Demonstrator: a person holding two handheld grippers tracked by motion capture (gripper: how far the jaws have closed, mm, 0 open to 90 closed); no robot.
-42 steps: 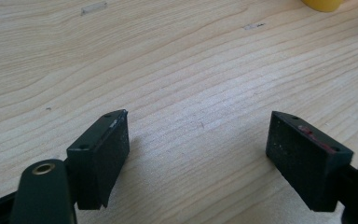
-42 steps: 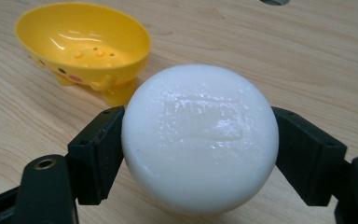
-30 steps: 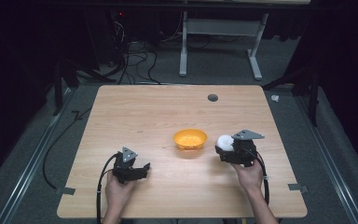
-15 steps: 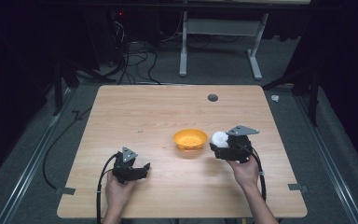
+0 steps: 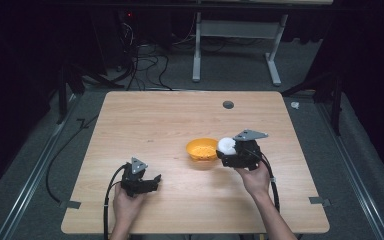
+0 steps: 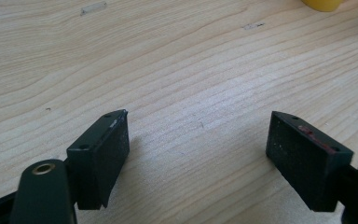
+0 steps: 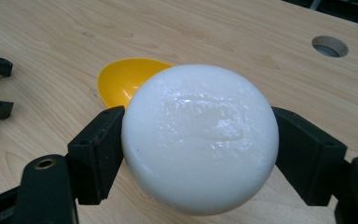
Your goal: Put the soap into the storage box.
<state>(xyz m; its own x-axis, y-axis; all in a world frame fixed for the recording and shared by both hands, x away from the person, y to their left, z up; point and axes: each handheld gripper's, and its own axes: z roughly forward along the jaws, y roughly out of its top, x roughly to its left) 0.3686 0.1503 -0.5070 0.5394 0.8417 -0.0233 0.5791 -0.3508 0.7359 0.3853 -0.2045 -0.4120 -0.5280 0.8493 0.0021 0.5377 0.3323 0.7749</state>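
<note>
Wood-grain table (image 5: 155, 120) carries a yellow bowl (image 5: 202, 148) just ahead of the right tool (image 5: 228, 151). That tool clamps a white puck, probably soap (image 7: 199, 150); release apparently remains. Left tool (image 6: 198, 154) rests wide, empty.

Black grippers, grey plates, trailing cables

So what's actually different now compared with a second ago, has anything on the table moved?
The right hand-held gripper, shut on the white round soap, has carried it leftward until it sits right beside the yellow bowl. Nothing was picked up or let go. The bowl stayed in its place, and the left hand-held gripper stayed open and resting near the table's front edge.
</note>
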